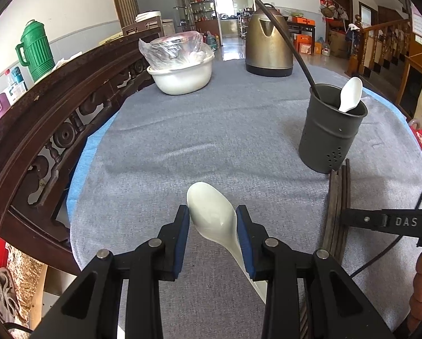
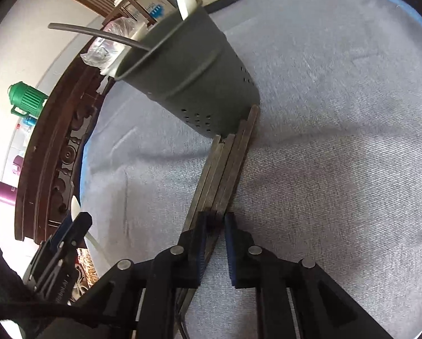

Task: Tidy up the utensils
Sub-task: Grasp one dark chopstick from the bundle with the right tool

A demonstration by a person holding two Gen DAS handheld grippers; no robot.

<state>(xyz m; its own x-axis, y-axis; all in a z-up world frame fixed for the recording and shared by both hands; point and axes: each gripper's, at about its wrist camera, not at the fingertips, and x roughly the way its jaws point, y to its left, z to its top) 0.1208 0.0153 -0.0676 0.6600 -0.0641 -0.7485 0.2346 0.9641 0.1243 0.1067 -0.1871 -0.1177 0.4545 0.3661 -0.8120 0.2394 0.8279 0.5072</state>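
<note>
A glossy white ceramic soup spoon is pinched at its bowl between the blue pads of the left gripper, its handle running back under the right-hand finger, and it is held just above the grey cloth-covered table. A bundle of dark, squared chopsticks lies on the cloth with its far tips touching the foot of the dark grey perforated metal utensil holder, and it is straddled by the right gripper, whose jaws are drawn in narrowly on the sticks; from the right wrist view it cannot be told that every stick is caught. The holder already carries a second white spoon and a long dark ladle handle. Several failures can be foreseen. The spoon is gripped across a smooth, rounded surface, so it could be squeezed out or rotated about the pads and dropped when tilted towards the holder. If the chopsticks are lifted with only the middle ones clamped, the outer ones may be shed and scattered. The holder could be nudged or tipped by the stick tips resting against its base, the more so with a long ladle leaning in it. With both grippers near each other, a collision at the holder's mouth is also possible.
</note>
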